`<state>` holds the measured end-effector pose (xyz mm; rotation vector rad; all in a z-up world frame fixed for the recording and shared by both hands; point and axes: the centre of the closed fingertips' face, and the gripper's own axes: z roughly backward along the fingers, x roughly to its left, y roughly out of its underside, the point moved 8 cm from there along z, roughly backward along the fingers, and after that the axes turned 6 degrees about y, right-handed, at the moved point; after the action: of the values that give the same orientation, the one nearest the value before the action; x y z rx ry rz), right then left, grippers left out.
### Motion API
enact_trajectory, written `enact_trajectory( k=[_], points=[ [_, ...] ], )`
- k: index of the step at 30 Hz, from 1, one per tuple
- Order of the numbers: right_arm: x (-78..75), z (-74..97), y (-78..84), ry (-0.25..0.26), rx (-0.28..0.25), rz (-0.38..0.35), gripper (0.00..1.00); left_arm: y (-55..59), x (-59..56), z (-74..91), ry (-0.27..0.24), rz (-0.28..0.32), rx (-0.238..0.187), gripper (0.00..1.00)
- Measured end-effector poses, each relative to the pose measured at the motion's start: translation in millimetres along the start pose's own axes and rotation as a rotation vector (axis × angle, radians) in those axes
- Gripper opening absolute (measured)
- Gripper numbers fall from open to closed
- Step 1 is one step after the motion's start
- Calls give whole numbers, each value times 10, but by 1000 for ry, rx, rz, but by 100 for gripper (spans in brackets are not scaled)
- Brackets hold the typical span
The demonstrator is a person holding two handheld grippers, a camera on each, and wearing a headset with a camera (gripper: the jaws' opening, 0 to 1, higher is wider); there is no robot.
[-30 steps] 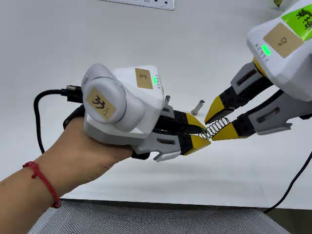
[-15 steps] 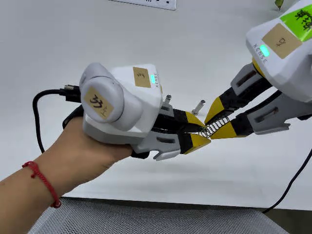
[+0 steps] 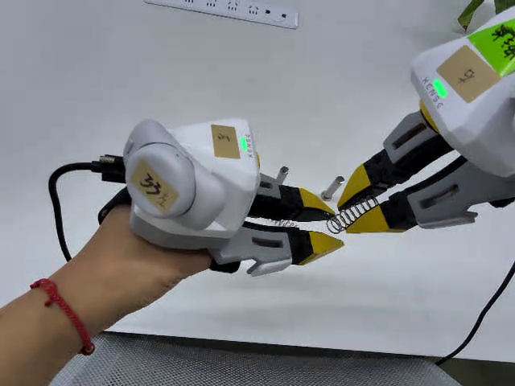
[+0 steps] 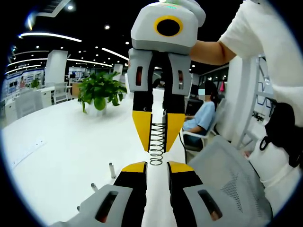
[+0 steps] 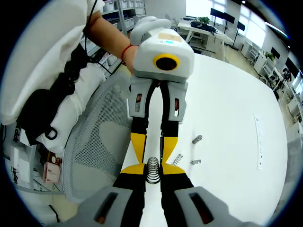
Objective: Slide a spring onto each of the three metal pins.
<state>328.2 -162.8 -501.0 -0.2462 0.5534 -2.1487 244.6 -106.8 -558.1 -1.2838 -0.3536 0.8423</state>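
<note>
My right gripper [image 3: 348, 215] comes in from the upper right, shut on a small coil spring [image 3: 355, 211] held across its yellow tips. Facing it, my left gripper [image 3: 328, 223] is held in a hand and grips a thin metal pin [image 5: 161, 144] that points at the spring. The spring's free end sits between the left jaw tips. In the left gripper view the spring [image 4: 157, 142] hangs from the right gripper [image 4: 157, 149] straight down to my own jaws. Two more pins [image 3: 331, 188] [image 3: 282, 173] stand on the white table behind the jaws.
A loose spring [image 5: 177, 159] lies on the table [image 3: 161, 72] beside the pins. A power strip [image 3: 233, 10] runs along the far edge. A black cable [image 3: 60, 181] trails from the left gripper. A mesh chair [image 3: 241, 362] is below the table's near edge.
The head camera has shifted down and left. The two grippers stay tip to tip, with the spring's free end now a little further in between the left jaw tips.
</note>
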Motion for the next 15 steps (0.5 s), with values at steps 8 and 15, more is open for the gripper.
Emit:
enact_trajectory(
  k=[8,15],
  points=[
    [-119,67,-39,38,-22,-48,12,94,29,224,-54,11,-13,25],
    [-229,78,-53,84,-21,-85,12,206,78,484,-119,21,-23,38]
  ],
)
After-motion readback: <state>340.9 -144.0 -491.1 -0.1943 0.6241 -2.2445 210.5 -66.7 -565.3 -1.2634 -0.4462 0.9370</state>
